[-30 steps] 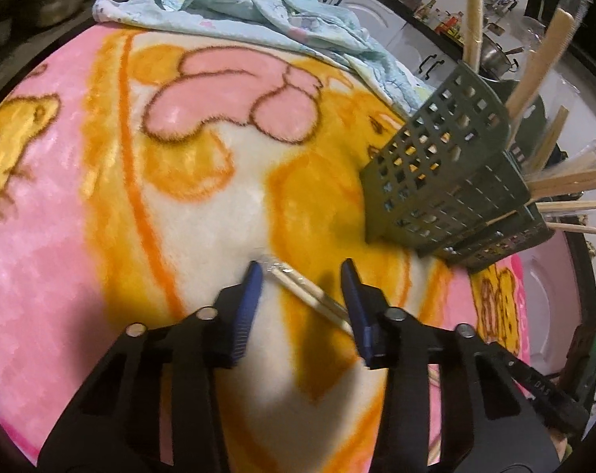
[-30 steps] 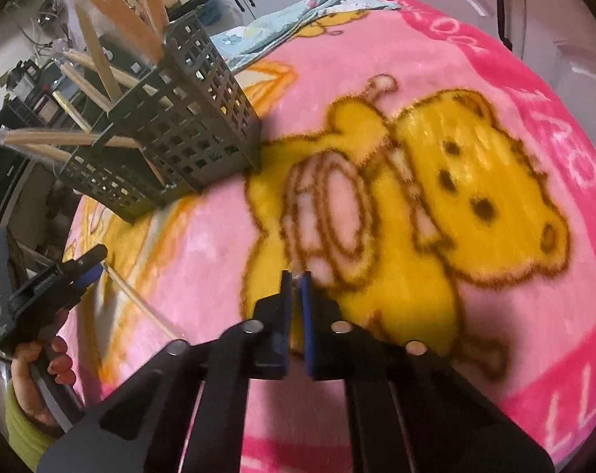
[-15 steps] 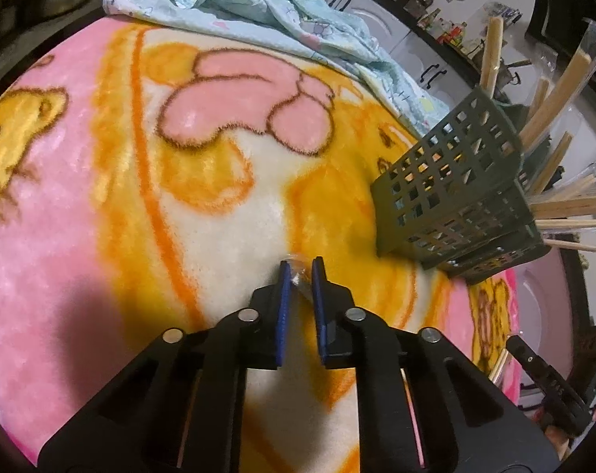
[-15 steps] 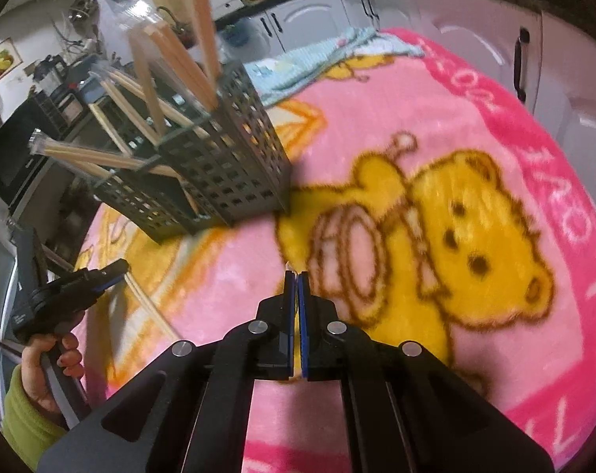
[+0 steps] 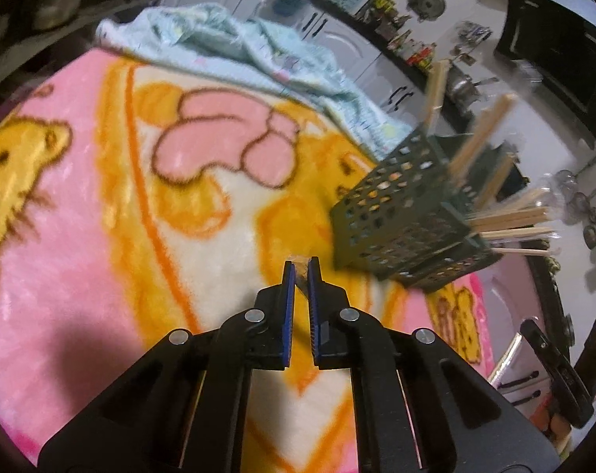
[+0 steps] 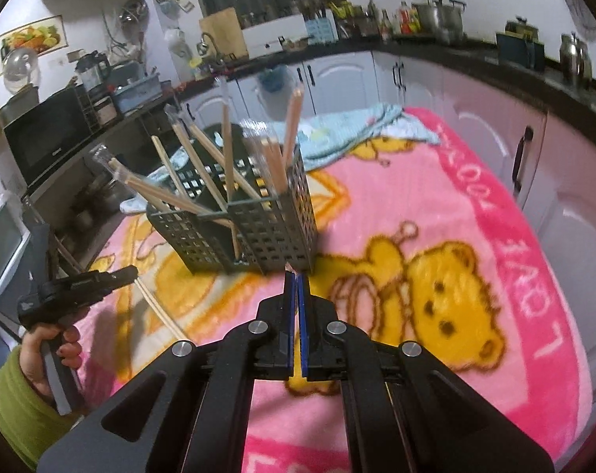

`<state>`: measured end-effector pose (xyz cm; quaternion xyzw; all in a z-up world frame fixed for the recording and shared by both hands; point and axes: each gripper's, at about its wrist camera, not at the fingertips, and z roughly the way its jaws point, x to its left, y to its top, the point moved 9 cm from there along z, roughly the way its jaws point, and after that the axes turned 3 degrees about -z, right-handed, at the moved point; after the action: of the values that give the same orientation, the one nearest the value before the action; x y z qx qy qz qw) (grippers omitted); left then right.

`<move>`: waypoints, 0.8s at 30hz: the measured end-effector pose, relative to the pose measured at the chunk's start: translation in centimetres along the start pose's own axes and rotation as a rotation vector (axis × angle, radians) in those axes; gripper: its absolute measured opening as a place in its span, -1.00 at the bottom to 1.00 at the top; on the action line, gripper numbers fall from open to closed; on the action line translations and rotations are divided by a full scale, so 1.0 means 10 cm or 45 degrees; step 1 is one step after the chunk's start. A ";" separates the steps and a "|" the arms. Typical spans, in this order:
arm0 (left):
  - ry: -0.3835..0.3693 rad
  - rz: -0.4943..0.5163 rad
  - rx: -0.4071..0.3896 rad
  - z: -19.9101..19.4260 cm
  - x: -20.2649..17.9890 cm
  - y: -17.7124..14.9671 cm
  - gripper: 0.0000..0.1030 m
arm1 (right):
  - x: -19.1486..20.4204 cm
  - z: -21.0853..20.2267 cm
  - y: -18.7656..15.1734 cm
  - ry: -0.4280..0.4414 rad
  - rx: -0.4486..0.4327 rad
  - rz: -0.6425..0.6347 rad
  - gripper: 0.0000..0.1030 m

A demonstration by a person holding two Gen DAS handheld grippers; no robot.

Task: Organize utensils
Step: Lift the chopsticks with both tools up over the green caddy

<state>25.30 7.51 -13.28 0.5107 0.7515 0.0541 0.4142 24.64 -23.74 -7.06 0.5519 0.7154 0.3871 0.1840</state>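
Note:
A dark green perforated utensil caddy (image 6: 250, 220) stands on the pink cartoon blanket (image 6: 435, 205) and holds several wrapped wooden chopsticks (image 6: 227, 157). It also shows in the left wrist view (image 5: 400, 213), right of centre. My left gripper (image 5: 301, 272) is shut on a wrapped pair of chopsticks (image 5: 300, 276); the pair hangs below it in the right wrist view (image 6: 156, 307). My right gripper (image 6: 296, 280) is shut on a thin chopstick tip (image 6: 288, 266), just in front of the caddy.
A crumpled light blue cloth (image 5: 250, 55) lies at the blanket's far edge. Kitchen cabinets (image 6: 337, 82) and a cluttered counter ring the surface. A black microwave (image 6: 49, 134) stands at the left. The right gripper shows at the lower right of the left wrist view (image 5: 554, 370).
My left gripper closed on the wrapped chopsticks and lifted them off the blanket. My right gripper stayed shut and rose, tilting toward the caddy.

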 end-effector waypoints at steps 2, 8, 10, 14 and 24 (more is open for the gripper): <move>-0.018 0.032 -0.021 -0.09 -0.11 0.01 -0.94 | -0.01 -0.05 0.03 -0.010 -0.021 -0.015 -0.96; -0.063 0.152 -0.071 -0.30 -0.50 -0.01 -0.95 | -0.01 -0.19 0.09 -0.023 -0.069 -0.046 -0.96; -0.069 0.198 -0.086 -0.35 -0.63 -0.03 -0.95 | 0.00 -0.24 0.12 -0.030 -0.086 -0.058 -0.96; -0.085 0.261 -0.101 -0.43 -0.81 -0.09 -0.95 | 0.01 -0.32 0.16 -0.042 -0.115 -0.085 -0.96; -0.135 0.351 -0.116 -0.56 -1.12 -0.19 -0.96 | 0.04 -0.48 0.23 -0.057 -0.169 -0.130 -0.97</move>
<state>21.68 -0.60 -4.23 0.5917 0.6481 0.1175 0.4648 22.66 -24.91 -2.21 0.5097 0.7110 0.4114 0.2558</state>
